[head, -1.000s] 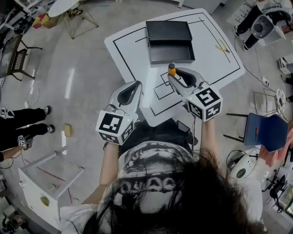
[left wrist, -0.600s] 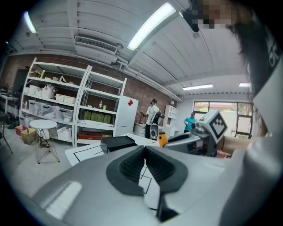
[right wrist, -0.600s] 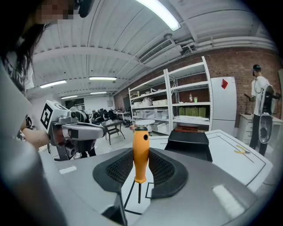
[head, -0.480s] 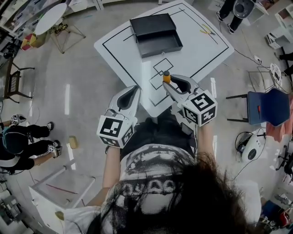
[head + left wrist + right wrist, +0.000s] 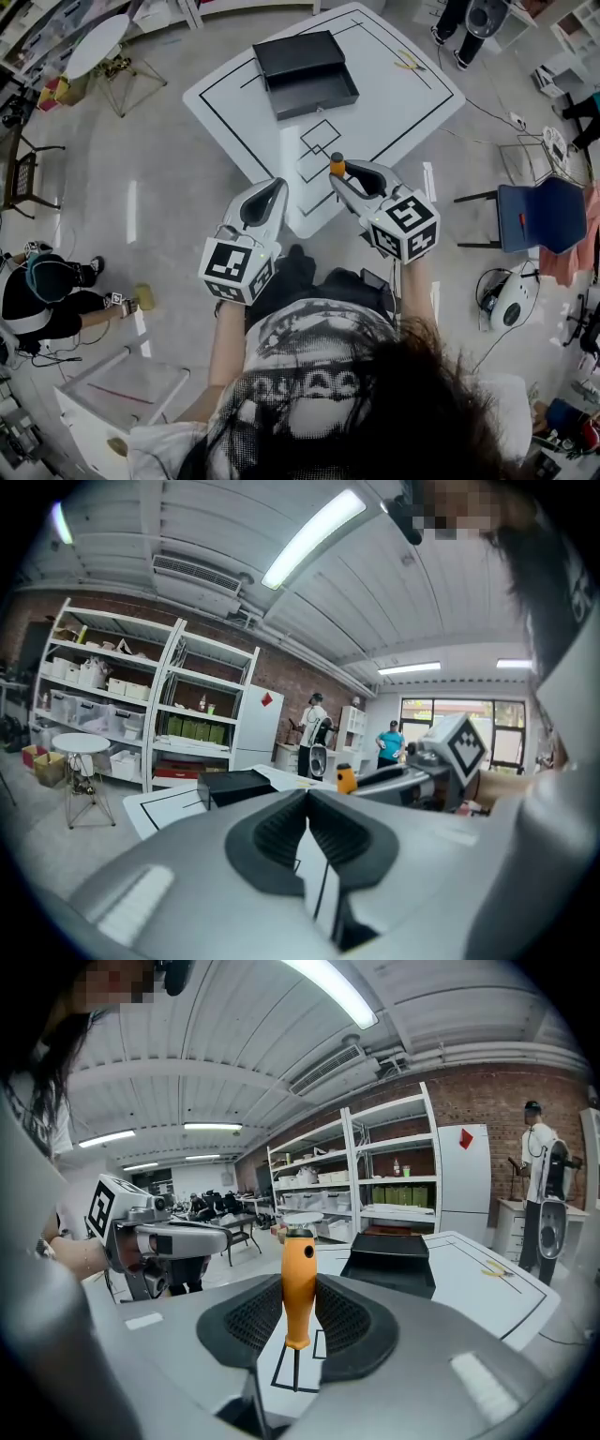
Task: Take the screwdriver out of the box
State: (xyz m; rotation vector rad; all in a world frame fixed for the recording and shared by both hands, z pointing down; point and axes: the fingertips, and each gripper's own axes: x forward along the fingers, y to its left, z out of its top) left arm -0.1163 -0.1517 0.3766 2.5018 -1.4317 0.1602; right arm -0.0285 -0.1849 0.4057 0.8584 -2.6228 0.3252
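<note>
The screwdriver (image 5: 337, 163), with its orange handle, stands upright between the pads of my right gripper (image 5: 338, 176), which is shut on the handle; in the right gripper view the screwdriver (image 5: 299, 1269) has its thin shaft pointing down below the right gripper (image 5: 300, 1290). The black box (image 5: 305, 70) lies open and farther off on the white table (image 5: 403, 103), well beyond both grippers. My left gripper (image 5: 278, 184) hovers beside the right one near the table's front corner, shut and with nothing in it; in its own view the left gripper (image 5: 307, 796) has its pads meeting.
A small yellow tool (image 5: 409, 62) lies on the table's far right. A blue chair (image 5: 542, 223) stands to the right, a round white side table (image 5: 94, 42) at the far left, a white cabinet (image 5: 112, 394) at the lower left. A person (image 5: 42, 295) crouches on the floor at left.
Both grippers have drawn back from the box toward the table's front corner, the right one still holding the screwdriver. The box now lies farther away.
</note>
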